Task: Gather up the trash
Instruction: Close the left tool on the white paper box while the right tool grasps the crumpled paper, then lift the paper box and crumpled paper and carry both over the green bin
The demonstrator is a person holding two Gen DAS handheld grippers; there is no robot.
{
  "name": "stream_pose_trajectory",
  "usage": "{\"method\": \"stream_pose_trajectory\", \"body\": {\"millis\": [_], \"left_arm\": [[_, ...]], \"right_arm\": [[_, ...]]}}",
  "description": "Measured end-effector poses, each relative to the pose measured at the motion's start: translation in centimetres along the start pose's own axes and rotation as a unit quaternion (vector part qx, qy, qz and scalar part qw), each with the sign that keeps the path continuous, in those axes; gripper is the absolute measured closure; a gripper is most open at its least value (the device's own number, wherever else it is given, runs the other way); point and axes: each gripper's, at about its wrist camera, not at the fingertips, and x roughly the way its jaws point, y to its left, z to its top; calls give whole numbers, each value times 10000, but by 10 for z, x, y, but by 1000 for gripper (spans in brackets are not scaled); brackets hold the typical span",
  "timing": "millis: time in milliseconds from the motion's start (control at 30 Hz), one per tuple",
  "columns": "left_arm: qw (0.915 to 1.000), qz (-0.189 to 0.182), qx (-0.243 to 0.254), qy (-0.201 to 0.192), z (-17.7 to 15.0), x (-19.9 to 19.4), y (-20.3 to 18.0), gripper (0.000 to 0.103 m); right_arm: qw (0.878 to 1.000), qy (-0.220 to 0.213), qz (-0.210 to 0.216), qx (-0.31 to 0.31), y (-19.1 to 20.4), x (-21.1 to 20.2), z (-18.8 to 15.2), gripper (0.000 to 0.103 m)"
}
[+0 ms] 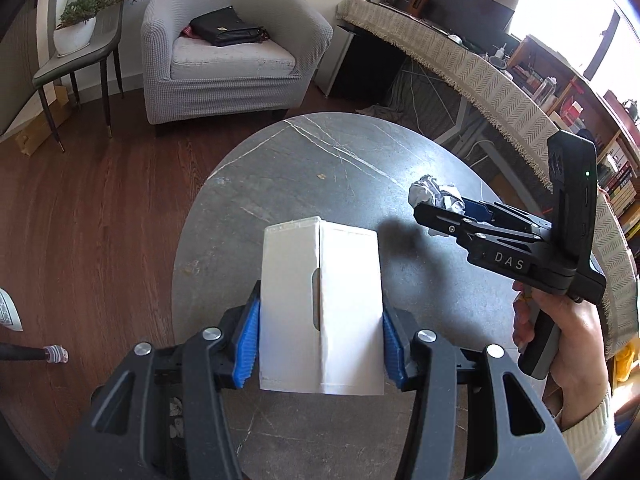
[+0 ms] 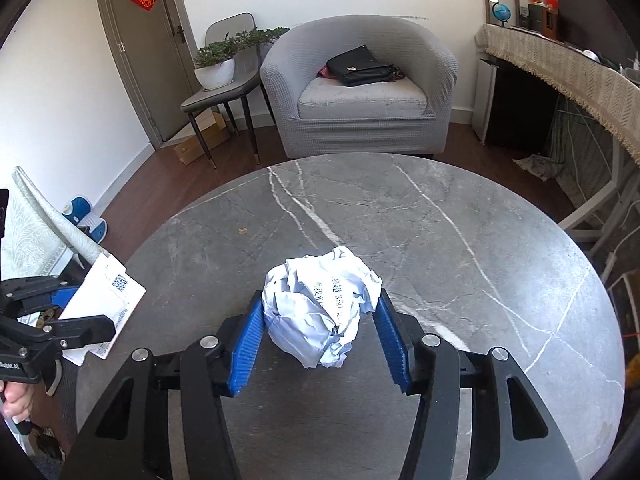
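Note:
My left gripper [image 1: 320, 306] is shut on a white carton [image 1: 320, 264], its blue pads pressed on the carton's two sides above the round grey marble table [image 1: 320, 148]. The right wrist view shows that carton [image 2: 108, 296] at the far left, printed with a code, in the left gripper [image 2: 86, 312]. My right gripper [image 2: 320, 304] is shut on a crumpled ball of printed white paper [image 2: 316, 304], which touches both blue pads. In the left wrist view the paper ball [image 1: 434, 194] hangs in the right gripper [image 1: 440, 210] above the table, casting a shadow below it.
A small brown crumb [image 2: 242, 231] lies on the table [image 2: 460, 220]. Beyond stand a grey armchair [image 2: 360, 92] with a black bag, a chair with a potted plant [image 2: 216, 68], and a long cloth-covered desk [image 1: 460, 64] on the right. Wooden floor surrounds the table.

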Motion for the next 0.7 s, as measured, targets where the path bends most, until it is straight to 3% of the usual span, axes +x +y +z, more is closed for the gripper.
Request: {"method": "stream_pose_trajectory", "body": {"millis": [333,700], "left_arm": [[9971,143,-573,-470,-43,-53,14,50],[9887,909,-838,-852,-86,-106,27,50]], "right_arm": [[9973,58,573,-454,58,-14,-4,48],[9885,258,1002,-1104,129,-33,-26,48]]}}
